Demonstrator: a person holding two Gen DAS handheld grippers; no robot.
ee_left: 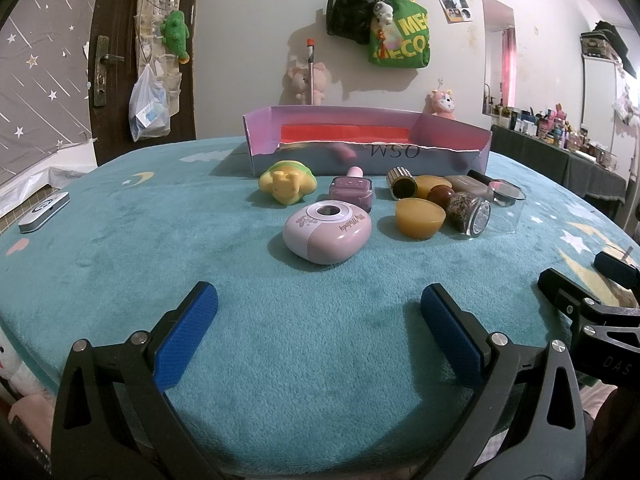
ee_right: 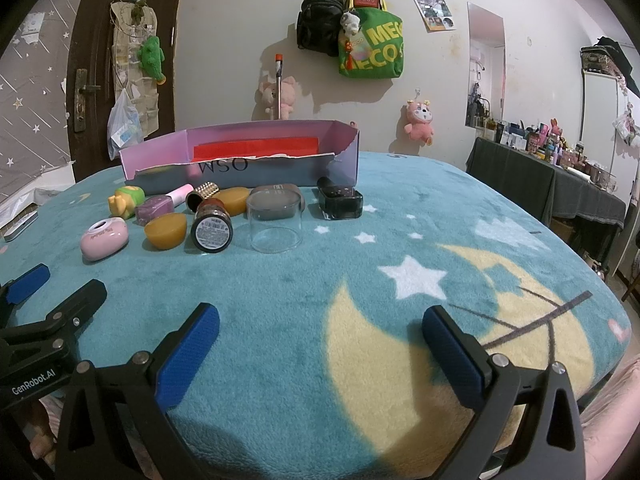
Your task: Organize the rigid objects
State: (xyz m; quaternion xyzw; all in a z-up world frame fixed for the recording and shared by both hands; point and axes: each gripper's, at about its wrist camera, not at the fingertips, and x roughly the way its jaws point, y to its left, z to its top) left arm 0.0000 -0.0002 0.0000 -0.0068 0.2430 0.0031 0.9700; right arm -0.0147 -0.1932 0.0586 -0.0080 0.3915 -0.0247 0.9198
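A purple cardboard box (ee_left: 400,156) (ee_right: 280,172) with a red lining lies at the back of the teal blanket. In front of it lies a cluster: a pink case (ee_left: 326,232) (ee_right: 104,238), a yellow-green toy (ee_left: 286,182) (ee_right: 124,200), a purple bottle (ee_left: 352,192) (ee_right: 156,208), two amber bowls (ee_left: 420,218) (ee_right: 166,232), a jar lying on its side (ee_left: 470,212) (ee_right: 212,228), a clear glass cup (ee_right: 274,222) (ee_left: 506,210) and a black bottle (ee_right: 340,200). My left gripper (ee_left: 320,300) is open and empty, near the pink case. My right gripper (ee_right: 320,322) is open and empty, well short of the cup.
A silver device (ee_left: 44,212) lies at the blanket's left edge. A door (ee_left: 116,60) with hanging bags is at the back left. A cluttered dark table (ee_right: 560,176) stands to the right. The right gripper's fingers (ee_left: 572,300) show at the left view's right edge.
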